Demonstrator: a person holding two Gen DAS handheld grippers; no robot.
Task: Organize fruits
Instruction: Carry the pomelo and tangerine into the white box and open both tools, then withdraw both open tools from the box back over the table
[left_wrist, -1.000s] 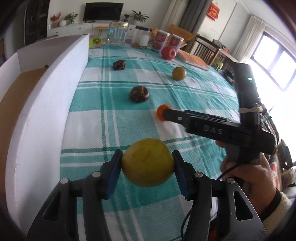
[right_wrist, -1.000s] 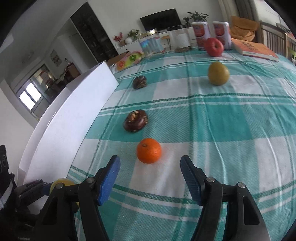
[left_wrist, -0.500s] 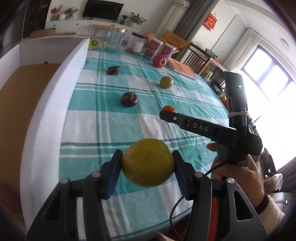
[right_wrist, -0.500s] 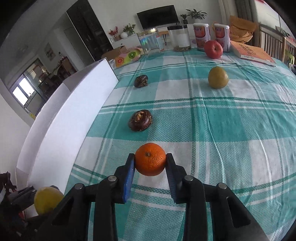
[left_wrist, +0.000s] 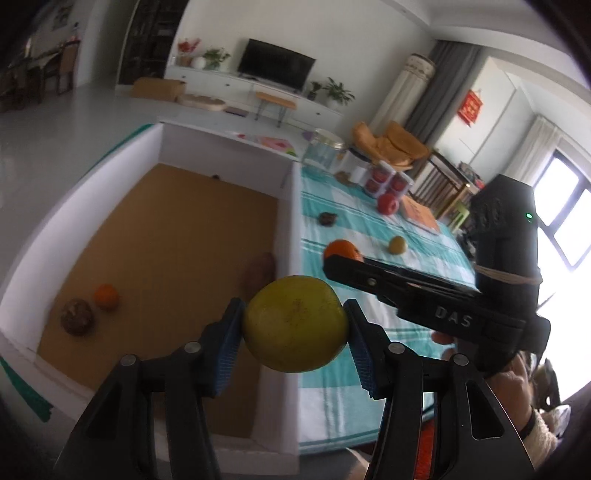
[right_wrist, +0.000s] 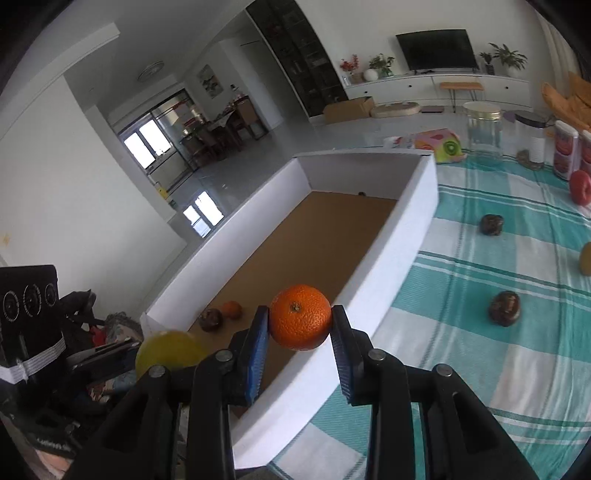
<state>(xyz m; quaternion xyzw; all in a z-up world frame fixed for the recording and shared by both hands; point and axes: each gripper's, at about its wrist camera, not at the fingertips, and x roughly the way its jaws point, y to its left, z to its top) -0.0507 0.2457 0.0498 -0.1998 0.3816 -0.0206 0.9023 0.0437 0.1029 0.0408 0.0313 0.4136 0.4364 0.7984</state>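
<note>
My left gripper (left_wrist: 294, 332) is shut on a yellow-green fruit (left_wrist: 294, 328) and holds it above the near right wall of the white box (left_wrist: 288, 236). My right gripper (right_wrist: 300, 325) is shut on an orange (right_wrist: 300, 322) and holds it above the box's right wall (right_wrist: 402, 236); the orange also shows in the left wrist view (left_wrist: 341, 250). Inside the box lie a small orange (left_wrist: 106, 296), a dark brown fruit (left_wrist: 77, 316) and a brownish fruit (left_wrist: 262, 267) by the wall.
On the teal checked tablecloth (right_wrist: 498, 369) lie two dark brown fruits (right_wrist: 504, 308) (right_wrist: 491, 224), a yellow-green fruit (left_wrist: 397, 244) and a red apple (left_wrist: 388, 204). Jars, cans and a book stand at the table's far end.
Both grippers rose and swung left from the tablecloth to over the box. The right gripper lifted the orange off the cloth. The box's inside has come into view.
</note>
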